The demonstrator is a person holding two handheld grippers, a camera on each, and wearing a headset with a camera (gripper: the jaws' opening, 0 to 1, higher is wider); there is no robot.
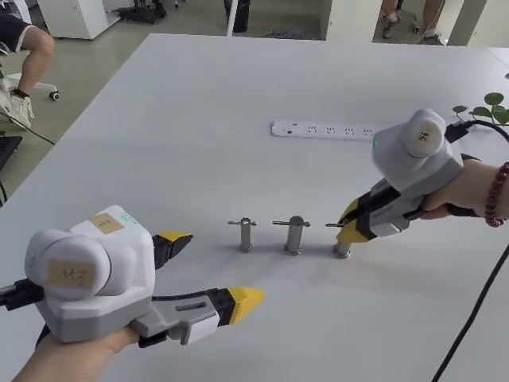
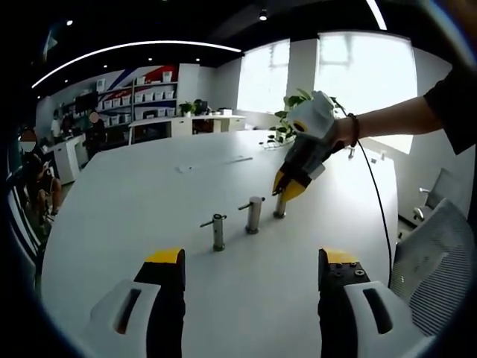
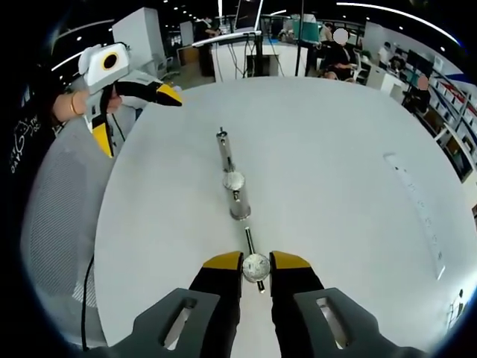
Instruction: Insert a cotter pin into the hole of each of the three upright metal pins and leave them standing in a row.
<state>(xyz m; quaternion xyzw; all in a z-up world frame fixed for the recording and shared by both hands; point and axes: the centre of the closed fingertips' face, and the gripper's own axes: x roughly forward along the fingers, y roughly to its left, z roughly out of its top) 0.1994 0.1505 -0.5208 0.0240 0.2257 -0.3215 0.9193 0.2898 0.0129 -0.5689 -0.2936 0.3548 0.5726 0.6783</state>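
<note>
1. The right gripper [image 1: 350, 222] has its yellow-tipped jaws drawn in against both sides of the rounded head of the nearest metal pin [image 3: 256, 267], a short silver upright cylinder. No gap shows, so I judge it clamped there.
2. A thin silver cotter pin [image 3: 248, 240] sticks out of that head on the side away from the jaws. It appears to pass through the hole.
3. The step in hand looks like seating this last cotter pin. To do it well, keep the grip light and level and push only along the line of the hole. Let the jaws spread sideways before lifting away, so the narrow base does not tip or slide out of the row.
4. The nearest metal pin has its long axis vertical, base on the white table [image 1: 238, 103]. The cotter pin's long axis lies flat, pointing straight ahead of the jaws along the row.
5. Just beyond stands the middle metal pin [image 3: 239, 205], then the farthest metal pin [image 3: 223, 149]. Both are upright, each with a cross pin at the top.
6. Well beyond the row, the left gripper [image 1: 207, 269] hangs over the table with jaws wide apart, holding nothing.
7. A white power strip [image 1: 322, 130] lies off to the right gripper's right.
</note>
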